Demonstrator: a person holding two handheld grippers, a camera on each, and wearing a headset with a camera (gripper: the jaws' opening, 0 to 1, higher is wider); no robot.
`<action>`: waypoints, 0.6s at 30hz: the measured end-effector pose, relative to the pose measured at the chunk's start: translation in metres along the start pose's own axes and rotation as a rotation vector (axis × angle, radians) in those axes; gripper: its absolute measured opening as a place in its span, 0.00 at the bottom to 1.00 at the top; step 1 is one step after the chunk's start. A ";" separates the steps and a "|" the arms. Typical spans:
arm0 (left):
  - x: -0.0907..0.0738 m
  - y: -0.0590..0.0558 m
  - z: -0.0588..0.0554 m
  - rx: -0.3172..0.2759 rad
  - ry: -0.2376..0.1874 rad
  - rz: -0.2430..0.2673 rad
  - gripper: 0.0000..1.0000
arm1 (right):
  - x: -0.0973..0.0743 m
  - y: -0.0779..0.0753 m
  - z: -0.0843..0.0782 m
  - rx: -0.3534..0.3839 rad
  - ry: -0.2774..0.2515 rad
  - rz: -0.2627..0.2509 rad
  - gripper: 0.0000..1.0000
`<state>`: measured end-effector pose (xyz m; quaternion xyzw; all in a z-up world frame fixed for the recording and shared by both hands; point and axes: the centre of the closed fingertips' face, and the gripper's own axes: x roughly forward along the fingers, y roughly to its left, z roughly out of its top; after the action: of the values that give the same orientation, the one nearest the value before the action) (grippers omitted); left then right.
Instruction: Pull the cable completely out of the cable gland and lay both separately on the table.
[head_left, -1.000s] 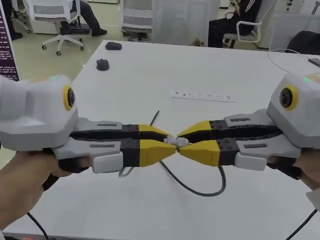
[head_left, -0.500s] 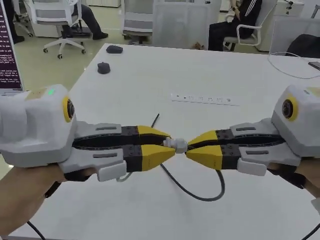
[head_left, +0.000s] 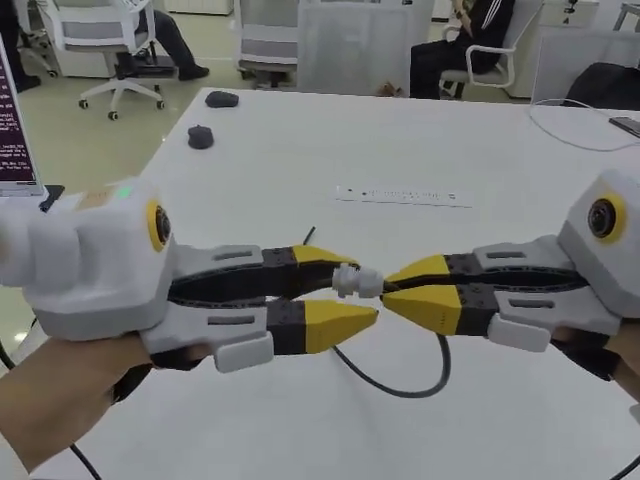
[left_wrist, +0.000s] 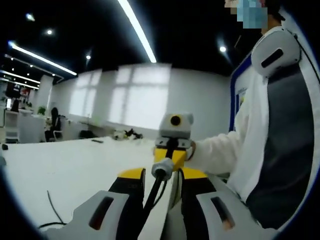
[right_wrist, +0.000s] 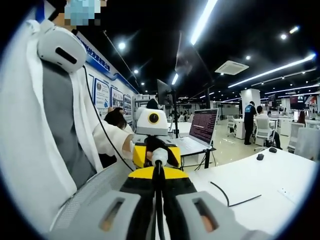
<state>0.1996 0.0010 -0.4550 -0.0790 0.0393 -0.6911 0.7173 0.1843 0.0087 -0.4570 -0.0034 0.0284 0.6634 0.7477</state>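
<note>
Jaws of the left gripper (head_left: 366, 289) are held clearly apart, one above and one below the cable gland (head_left: 357, 283). Nothing is clamped between them, and whether either jaw touches the gland cannot be told. Just beside the gland, on the side away from the left gripper, the right gripper (head_left: 388, 287) is pressed closed on the cable (head_left: 446, 365), which is threaded through the gland. The gland is carried in the air above the table (head_left: 300, 150). Below the gland the cable is looped on the table.

In the left gripper view the cable is seen running up between the parted jaws to the gland (left_wrist: 162, 170), just past their tips. In the right gripper view the cable is pinched between the closed jaws, and the gland (right_wrist: 159, 156) sits just beyond them.
</note>
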 end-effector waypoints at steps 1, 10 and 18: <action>0.001 0.000 0.000 -0.001 -0.002 -0.004 0.25 | 0.000 0.001 0.000 -0.002 -0.001 0.001 0.02; 0.001 -0.003 0.002 -0.022 -0.024 -0.028 0.16 | 0.000 0.001 -0.006 0.001 0.012 -0.003 0.02; -0.001 0.001 -0.011 -0.024 0.023 -0.010 0.16 | 0.004 0.000 -0.023 -0.026 0.084 0.005 0.02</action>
<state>0.1985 0.0011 -0.4657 -0.0800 0.0555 -0.6951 0.7123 0.1842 0.0120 -0.4805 -0.0409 0.0514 0.6650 0.7440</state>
